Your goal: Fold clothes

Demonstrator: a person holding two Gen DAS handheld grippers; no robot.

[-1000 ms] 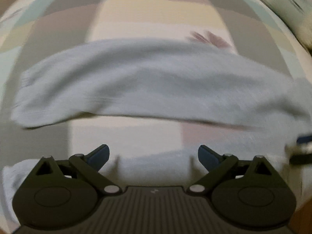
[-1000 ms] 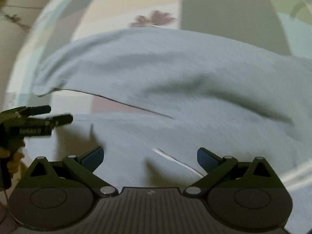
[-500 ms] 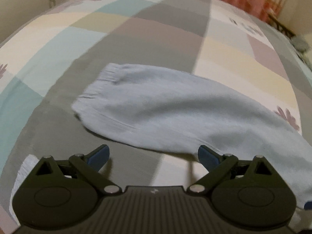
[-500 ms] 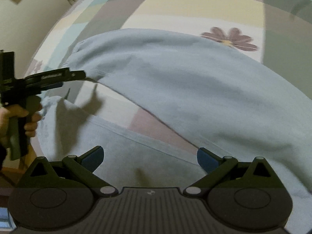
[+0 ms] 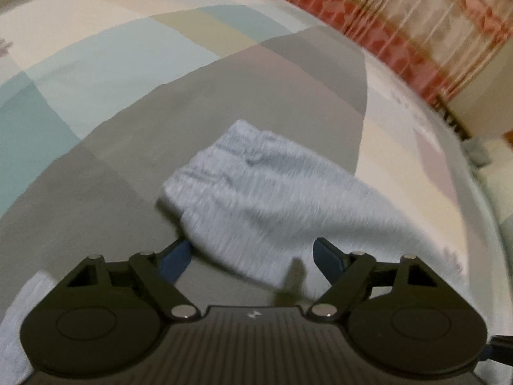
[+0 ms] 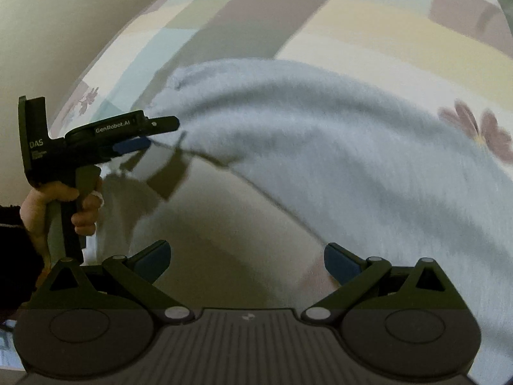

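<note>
Currently, frames blurred.
Garment: pale blue sweatshirt (image 6: 368, 160) spread on the patchwork bedspread (image 5: 96, 64).
Sleeve: cuff end (image 5: 243, 147) on a grey patch, lying between the left tongs' fingers.
Left gripper (image 5: 253, 256): jaws closing around the sleeve; pads not clearly pressing the cloth.
Right gripper (image 6: 245, 261): jaws wide, nothing held; sweatshirt edge by its right finger.
Hand (image 6: 57, 205): seen from the right wrist view, grips the left gripper's handle.
Background: red patterned curtain (image 5: 400, 16) past the bed.

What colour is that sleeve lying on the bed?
Pale blue-grey, plain; the sleeve shows best in the left wrist view.
</note>
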